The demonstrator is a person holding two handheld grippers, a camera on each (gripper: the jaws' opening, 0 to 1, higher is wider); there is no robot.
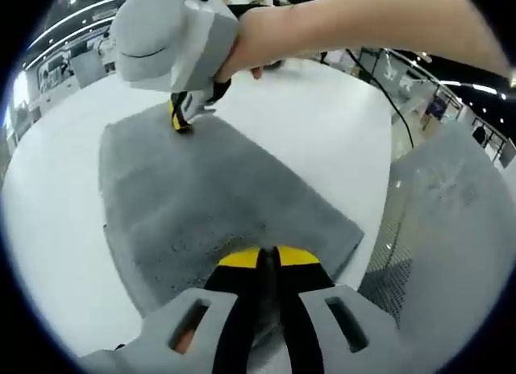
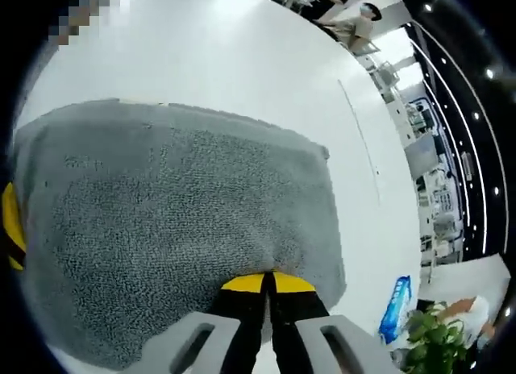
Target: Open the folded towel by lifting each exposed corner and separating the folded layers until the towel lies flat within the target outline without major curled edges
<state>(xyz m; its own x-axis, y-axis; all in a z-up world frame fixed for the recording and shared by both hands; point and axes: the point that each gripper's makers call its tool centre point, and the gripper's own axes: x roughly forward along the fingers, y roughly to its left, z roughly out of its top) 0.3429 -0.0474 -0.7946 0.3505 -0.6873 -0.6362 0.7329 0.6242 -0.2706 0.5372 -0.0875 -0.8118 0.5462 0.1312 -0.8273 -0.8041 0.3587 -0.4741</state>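
Both tongs are pinched shut on the grey towel: the left gripper [image 1: 267, 257] bites one short edge, the right gripper [image 2: 268, 282] the opposite one. Between them the towel [image 1: 201, 197] stretches lengthwise across the white table [image 1: 322, 124], near its middle. Each hand looks equally placed, so I'd guess pulling apart along that axis spreads it.

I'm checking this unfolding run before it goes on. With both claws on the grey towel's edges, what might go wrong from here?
1. Both claws, left claw and right claw, look shut on the grey terry towel at opposite edges; uneven pulling may drag it across the white table rather than flatten it.
2. The edge at the right claw may curl or refold on release.
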